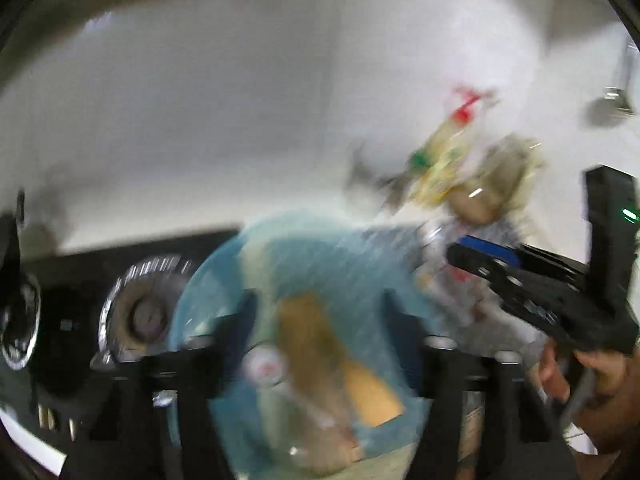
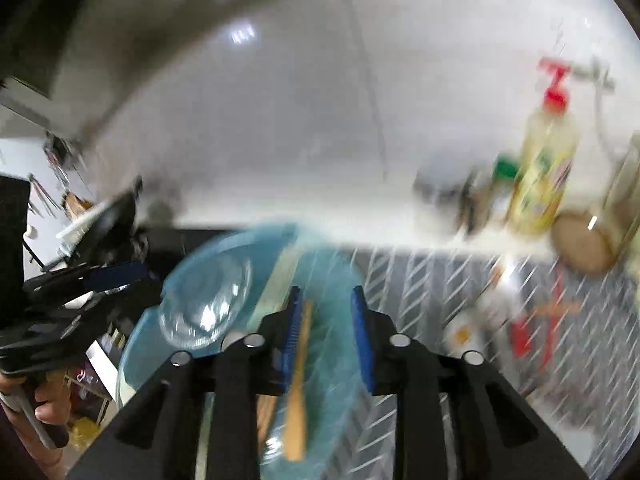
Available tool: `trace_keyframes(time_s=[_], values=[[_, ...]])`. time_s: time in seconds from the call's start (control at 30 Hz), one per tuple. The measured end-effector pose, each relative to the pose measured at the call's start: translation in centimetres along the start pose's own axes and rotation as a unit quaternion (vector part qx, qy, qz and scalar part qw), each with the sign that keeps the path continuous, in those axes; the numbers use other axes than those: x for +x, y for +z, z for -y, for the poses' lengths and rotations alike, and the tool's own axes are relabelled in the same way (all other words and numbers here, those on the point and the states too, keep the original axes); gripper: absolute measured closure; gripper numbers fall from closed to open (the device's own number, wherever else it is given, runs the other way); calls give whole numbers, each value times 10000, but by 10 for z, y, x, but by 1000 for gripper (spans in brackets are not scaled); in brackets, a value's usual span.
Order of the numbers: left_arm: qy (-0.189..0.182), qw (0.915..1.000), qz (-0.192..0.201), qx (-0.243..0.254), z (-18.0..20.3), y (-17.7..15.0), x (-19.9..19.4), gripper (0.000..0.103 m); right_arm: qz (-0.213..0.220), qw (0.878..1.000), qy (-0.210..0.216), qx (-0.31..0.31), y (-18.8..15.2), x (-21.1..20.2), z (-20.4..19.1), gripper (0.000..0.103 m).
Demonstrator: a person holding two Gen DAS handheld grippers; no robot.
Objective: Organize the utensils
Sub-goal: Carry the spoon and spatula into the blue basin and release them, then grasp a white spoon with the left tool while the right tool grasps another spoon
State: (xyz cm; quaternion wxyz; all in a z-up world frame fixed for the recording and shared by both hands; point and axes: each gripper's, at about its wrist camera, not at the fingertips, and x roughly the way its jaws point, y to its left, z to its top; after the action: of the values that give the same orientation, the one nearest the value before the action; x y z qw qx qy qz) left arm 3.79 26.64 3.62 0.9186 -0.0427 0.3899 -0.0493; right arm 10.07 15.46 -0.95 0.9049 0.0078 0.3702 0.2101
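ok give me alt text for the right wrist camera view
Blurred view: the right gripper, open with nothing clamped, hangs over a blue basin holding a wooden utensil and a clear glass bowl. Bottles, including a red-capped one, stand by the white wall; the left gripper is at left.

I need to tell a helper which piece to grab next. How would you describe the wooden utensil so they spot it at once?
Find the big translucent blue basin on the counter. Beside the clear glass bowl in it lies a wooden spatula, long, flat and tan: the only opaque wooden piece there.
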Motion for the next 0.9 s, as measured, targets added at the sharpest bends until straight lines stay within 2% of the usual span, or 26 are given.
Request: trace_keyframes(time_s=[0.07, 0.1, 0.17, 0.23, 0.3, 0.4, 0.5, 0.57, 0.6, 0.7, 0.73, 0.9], values=[[-206, 9996, 159, 88, 34, 7, -8, 29, 260, 9995, 189, -56, 8, -24, 26, 77], [-328, 9993, 179, 99, 48, 9, -7, 28, 384, 9991, 141, -89, 9, -36, 42, 77], [-580, 9982, 166, 68, 84, 12, 3, 26, 498, 9986, 40, -181, 11, -47, 71, 71], [-702, 9975, 73, 5, 112, 11, 21, 25, 541, 9985, 41, -96, 9, -56, 100, 58], [-569, 9982, -126, -168, 138, 6, 51, 25, 651, 9973, 255, 218, 5, -59, 136, 57], [-323, 9974, -361, -532, 156, -5, 97, 25, 775, 9930, 682, 569, 3, -53, 178, 56], [115, 9946, -633, -816, 160, -19, 148, 28, 85, 9965, 674, 486, 0, -8, 208, 56], [280, 9901, -799, -1119, 154, -26, 172, 31, -274, 9947, 884, 450, -7, 25, 227, 56], [698, 9918, -537, -931, 158, -26, 176, 31, -432, 9935, 985, 365, -10, 41, 233, 56], [1184, 9884, -395, -870, 161, -23, 189, 31, -830, 9877, 1322, 130, -15, 79, 242, 56], [1221, 9876, -401, -904, 162, -21, 193, 31, -911, 9860, 1396, 46, -17, 88, 244, 56], [716, 9876, -344, -1357, 171, -12, 192, 33, -1197, 9765, 1764, -302, -16, 123, 247, 56]])
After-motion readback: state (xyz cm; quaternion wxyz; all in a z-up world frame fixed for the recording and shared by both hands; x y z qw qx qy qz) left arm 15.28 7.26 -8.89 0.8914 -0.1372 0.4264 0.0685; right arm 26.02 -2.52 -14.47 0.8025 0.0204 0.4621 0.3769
